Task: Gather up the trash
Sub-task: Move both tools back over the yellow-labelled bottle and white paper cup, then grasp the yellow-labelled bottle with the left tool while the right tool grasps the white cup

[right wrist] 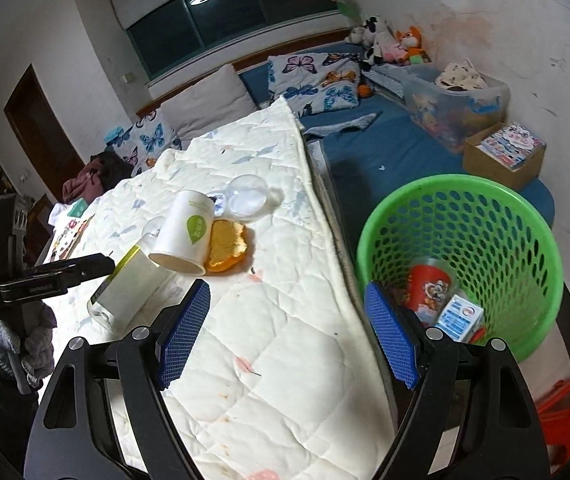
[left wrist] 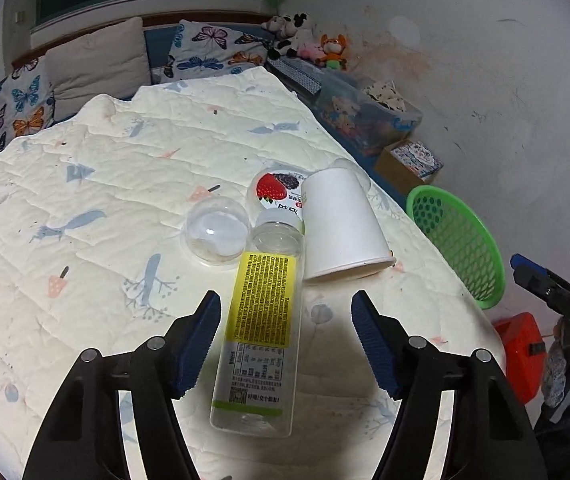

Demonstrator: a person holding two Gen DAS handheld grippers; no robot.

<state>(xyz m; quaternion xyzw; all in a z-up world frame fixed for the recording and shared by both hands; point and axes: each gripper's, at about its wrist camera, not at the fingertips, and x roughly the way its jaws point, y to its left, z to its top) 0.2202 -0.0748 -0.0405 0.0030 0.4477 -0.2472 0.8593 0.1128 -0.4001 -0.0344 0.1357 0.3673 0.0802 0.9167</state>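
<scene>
- left tool (left wrist: 285, 312) spread; clear bottle (left wrist: 259, 336) with yellow label lies on the quilt (left wrist: 105, 200) between its pads, pads not touching it
- bottle cap end points away, next to a clear dome lid (left wrist: 216, 236) and a white paper cup (left wrist: 341, 226) on its side; strawberry-print container (left wrist: 275, 186) behind them
- right tool (right wrist: 288, 304) spread, nothing between pads; hovers over the quilt edge beside the green basket (right wrist: 525, 216)
- basket holds a red cup (right wrist: 429, 286) and a small carton (right wrist: 461, 316)
- orange peel (right wrist: 227, 248) touching the paper cup's rim side
- gloved hand (right wrist: 21, 344) holds the left tool at the right view's left edge
</scene>
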